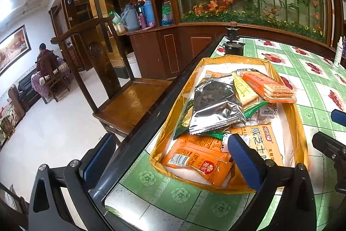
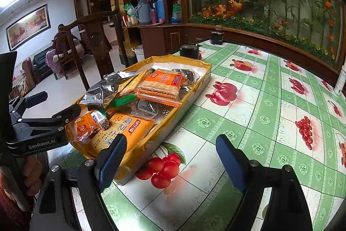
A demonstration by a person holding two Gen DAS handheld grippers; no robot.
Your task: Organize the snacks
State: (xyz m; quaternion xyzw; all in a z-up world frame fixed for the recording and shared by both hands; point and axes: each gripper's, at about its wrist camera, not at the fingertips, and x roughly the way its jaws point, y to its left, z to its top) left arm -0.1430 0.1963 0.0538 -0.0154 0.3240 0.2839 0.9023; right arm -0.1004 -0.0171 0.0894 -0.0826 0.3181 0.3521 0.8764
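A shallow gold-rimmed tray (image 1: 235,58) (image 2: 207,70) lies on the fruit-print tablecloth, heaped with snack packets. On top are a silver foil packet (image 1: 214,105) (image 2: 101,90) and an orange sandwich-biscuit pack (image 1: 268,86) (image 2: 162,84). At the near end lie an orange barcode packet (image 1: 194,161) (image 2: 85,125) and a yellow cracker pack (image 1: 259,140) (image 2: 125,131). My left gripper (image 1: 170,140) is open, straddling the table edge and the tray's near end, holding nothing. My right gripper (image 2: 172,140) is open and empty over the tray's near right corner and the cloth.
A dark wooden chair (image 1: 129,96) stands close to the table's black edge (image 1: 151,109). Two small black objects (image 2: 190,50) sit beyond the tray, and a white bottle (image 2: 341,81) stands far right. Bare tablecloth (image 2: 270,101) stretches right of the tray. A person (image 1: 44,57) sits far off.
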